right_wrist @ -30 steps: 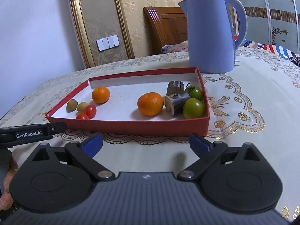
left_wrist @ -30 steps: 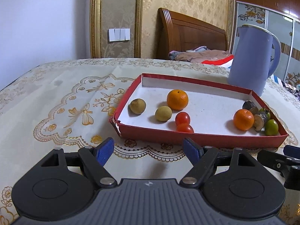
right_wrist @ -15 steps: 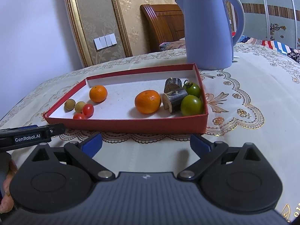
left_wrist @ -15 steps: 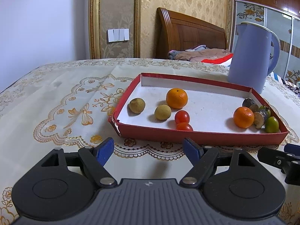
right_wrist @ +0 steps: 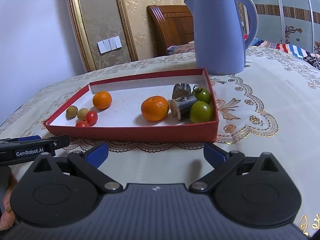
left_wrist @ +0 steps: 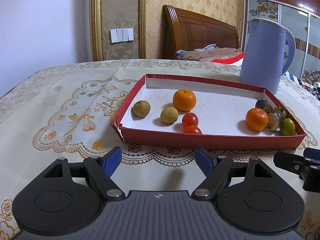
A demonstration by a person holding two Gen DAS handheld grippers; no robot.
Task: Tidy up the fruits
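A shallow red tray with a white floor lies on the embroidered tablecloth. At its left end sit two tan longans, two cherry tomatoes and an orange. At its right end lie a second orange, two dark sugarcane pieces and two green tomatoes. My left gripper hovers open in front of the tray, empty. My right gripper is open and empty too, short of the tray's near wall.
A tall blue kettle stands behind the tray's far right corner. A wooden headboard and bedding lie beyond the table. Open tablecloth spreads left of the tray. A hand shows at the lower left of the right wrist view.
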